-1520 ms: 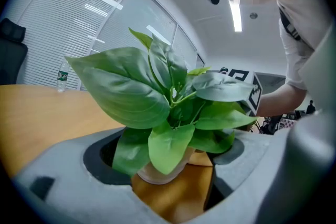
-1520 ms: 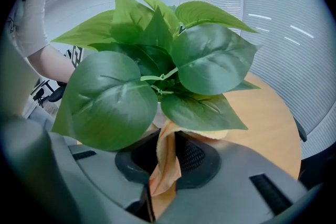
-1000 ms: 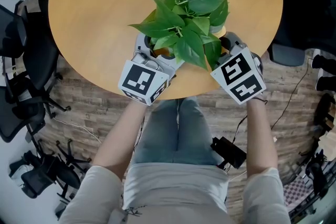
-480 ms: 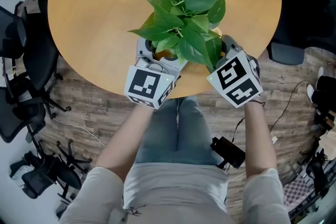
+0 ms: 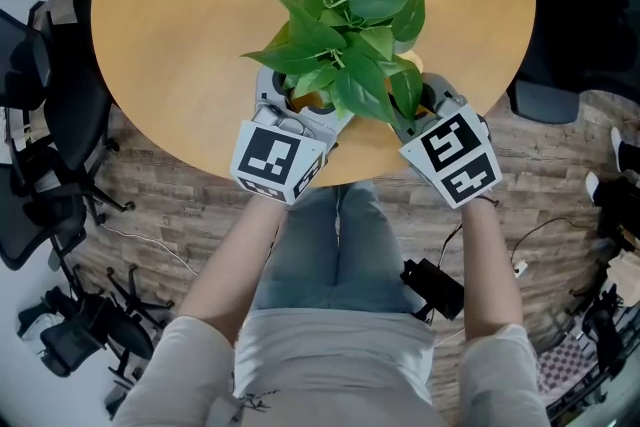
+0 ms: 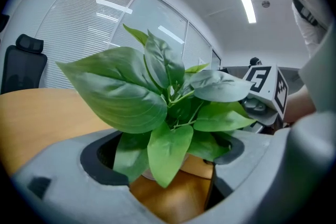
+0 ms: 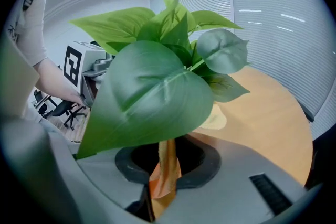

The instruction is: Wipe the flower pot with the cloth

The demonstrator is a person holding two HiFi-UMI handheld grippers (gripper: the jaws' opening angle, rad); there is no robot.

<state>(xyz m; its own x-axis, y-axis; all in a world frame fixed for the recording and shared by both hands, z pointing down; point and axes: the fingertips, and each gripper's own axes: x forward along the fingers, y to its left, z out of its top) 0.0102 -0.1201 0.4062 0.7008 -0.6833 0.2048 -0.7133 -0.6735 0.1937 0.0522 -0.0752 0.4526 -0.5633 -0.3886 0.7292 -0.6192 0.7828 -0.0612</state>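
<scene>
As the spread jaws of the left gripper (image 6: pixel 168 189) straddle the flower pot (image 5: pixel 311 101), the right gripper (image 7: pixel 157 195) pinches an orange cloth (image 7: pixel 166 166) at its 4 o'clock.

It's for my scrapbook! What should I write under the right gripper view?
Right gripper pinches an orange cloth under a big leaf.

Both forearms stretch forward, side by side. Left gripper (image 5: pixel 283 105) has jaws spread wide; right gripper (image 5: pixel 418 105) has jaws pinched on the cloth (image 7: pixel 164 173).
</scene>
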